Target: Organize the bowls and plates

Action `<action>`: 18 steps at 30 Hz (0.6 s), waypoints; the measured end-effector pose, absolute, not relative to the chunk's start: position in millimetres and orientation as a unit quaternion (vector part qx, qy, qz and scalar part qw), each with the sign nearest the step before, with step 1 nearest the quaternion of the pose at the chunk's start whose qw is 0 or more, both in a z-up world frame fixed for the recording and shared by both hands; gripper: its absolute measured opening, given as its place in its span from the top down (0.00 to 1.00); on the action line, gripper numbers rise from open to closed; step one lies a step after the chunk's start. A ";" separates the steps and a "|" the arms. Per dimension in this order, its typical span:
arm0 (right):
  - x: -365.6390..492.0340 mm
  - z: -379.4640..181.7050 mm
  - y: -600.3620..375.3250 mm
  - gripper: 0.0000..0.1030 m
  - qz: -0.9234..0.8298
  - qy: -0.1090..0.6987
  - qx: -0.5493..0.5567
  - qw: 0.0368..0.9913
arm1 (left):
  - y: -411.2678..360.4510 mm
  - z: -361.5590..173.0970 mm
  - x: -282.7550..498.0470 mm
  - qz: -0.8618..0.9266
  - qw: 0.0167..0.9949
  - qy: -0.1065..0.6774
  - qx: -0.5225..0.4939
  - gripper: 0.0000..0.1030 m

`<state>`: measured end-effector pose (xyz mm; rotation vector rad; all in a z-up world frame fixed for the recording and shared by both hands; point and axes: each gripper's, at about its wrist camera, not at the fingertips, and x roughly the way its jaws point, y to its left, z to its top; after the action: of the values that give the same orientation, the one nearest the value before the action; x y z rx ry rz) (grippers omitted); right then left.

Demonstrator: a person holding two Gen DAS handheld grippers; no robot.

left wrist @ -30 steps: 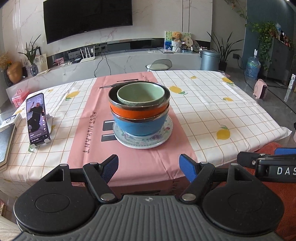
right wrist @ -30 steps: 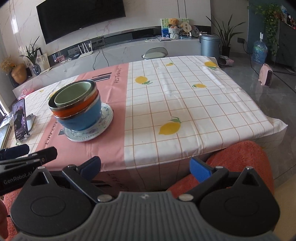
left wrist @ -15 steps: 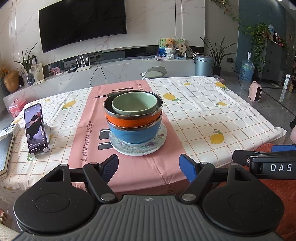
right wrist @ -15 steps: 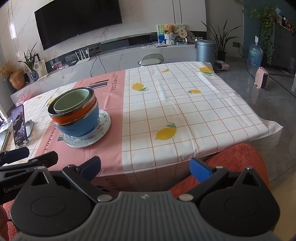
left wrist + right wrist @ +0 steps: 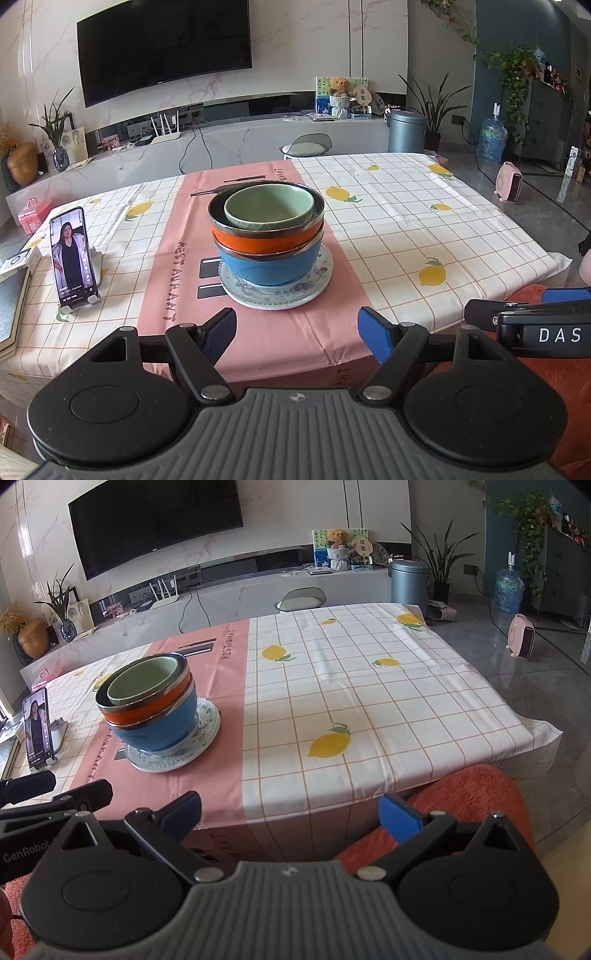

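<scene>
On a patterned plate (image 5: 317, 280) (image 5: 208, 734) stands a stack of three bowls: a blue bowl (image 5: 269, 266) (image 5: 162, 727) at the bottom, an orange bowl (image 5: 266, 242) (image 5: 147, 712) in it, and a green bowl (image 5: 269, 206) (image 5: 142, 681) on top. The stack rests on the pink runner (image 5: 177, 277) of the table. My left gripper (image 5: 297, 334) is open and empty, held off the table's near edge in front of the stack. My right gripper (image 5: 290, 814) is also open and empty, off the near edge to the right of the stack.
A phone (image 5: 72, 256) on a stand is at the table's left, with a book (image 5: 11, 310) at the left edge. Chopsticks (image 5: 210, 191) lie behind the bowls. An orange cushion (image 5: 469, 797) sits by the near edge. A chair (image 5: 306, 146) stands beyond the table.
Both grippers have drawn back and risen a little from the table, so the stack looks slightly farther. The bowls and plate have not moved. Both grippers stay open.
</scene>
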<state>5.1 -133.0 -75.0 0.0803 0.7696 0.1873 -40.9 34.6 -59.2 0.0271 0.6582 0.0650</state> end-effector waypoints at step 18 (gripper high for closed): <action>2.7 -75.5 -133.5 0.03 0.092 0.375 0.040 0.921 | 34.2 -59.1 -44.2 0.026 0.946 0.322 0.014 0.15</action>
<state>2.7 -133.5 -75.5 0.0825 0.7709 0.1888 -44.2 34.2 -59.1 0.0283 0.6567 0.0540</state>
